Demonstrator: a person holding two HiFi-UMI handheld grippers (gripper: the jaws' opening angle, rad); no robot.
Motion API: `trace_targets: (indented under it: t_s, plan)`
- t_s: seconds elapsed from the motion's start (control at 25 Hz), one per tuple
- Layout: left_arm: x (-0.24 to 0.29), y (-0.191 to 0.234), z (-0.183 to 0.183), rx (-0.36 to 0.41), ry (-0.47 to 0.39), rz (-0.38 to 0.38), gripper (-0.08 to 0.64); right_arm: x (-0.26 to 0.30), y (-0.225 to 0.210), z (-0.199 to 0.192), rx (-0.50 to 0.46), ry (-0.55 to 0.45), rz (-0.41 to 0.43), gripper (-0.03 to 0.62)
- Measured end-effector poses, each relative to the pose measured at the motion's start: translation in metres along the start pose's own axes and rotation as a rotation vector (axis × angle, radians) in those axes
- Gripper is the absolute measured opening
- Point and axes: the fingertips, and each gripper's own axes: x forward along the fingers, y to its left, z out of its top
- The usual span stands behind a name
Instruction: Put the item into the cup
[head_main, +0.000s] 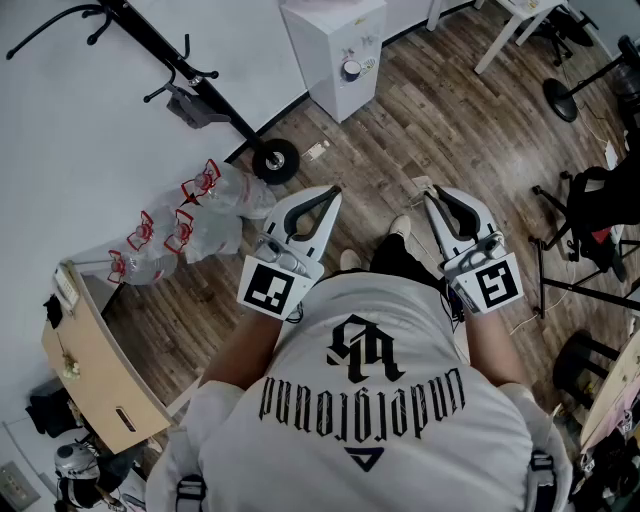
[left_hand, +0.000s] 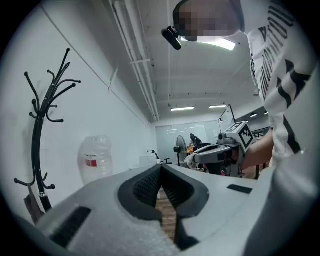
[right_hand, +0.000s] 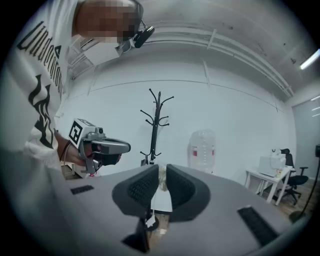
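Both grippers are held chest-high over the wooden floor, jaws pointing away from the person. My right gripper (head_main: 426, 190) (right_hand: 161, 171) is shut on a small pale item (right_hand: 160, 182) (head_main: 420, 184) like a tea bag. A thin thread with a white tag (right_hand: 148, 220) hangs below its pads. My left gripper (head_main: 334, 190) (left_hand: 161, 168) is shut with nothing between its pads. Each gripper shows in the other's view, a short way off to the side. No cup appears in any view.
Large clear water bottles (head_main: 170, 235) with red labels lie by the white wall. A black coat rack (right_hand: 157, 120) stands beside them. A white cabinet (head_main: 335, 50) is ahead, a wooden desk (head_main: 95, 365) at the left, and black stands (head_main: 590, 230) at the right.
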Motion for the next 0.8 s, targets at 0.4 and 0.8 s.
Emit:
trace_targets:
  t_s: [0.4,0.8]
  plan:
    - [0.005,0.014,0.004,0.012,-0.026,0.005,0.006,0.014,-0.007,0.005,-0.001,0.000,0.018,0.054]
    - [0.027,0.033,0.001,0.067,0.001,0.030,0.006,0.040,-0.041,0.003,0.003,-0.011,0.049,0.055]
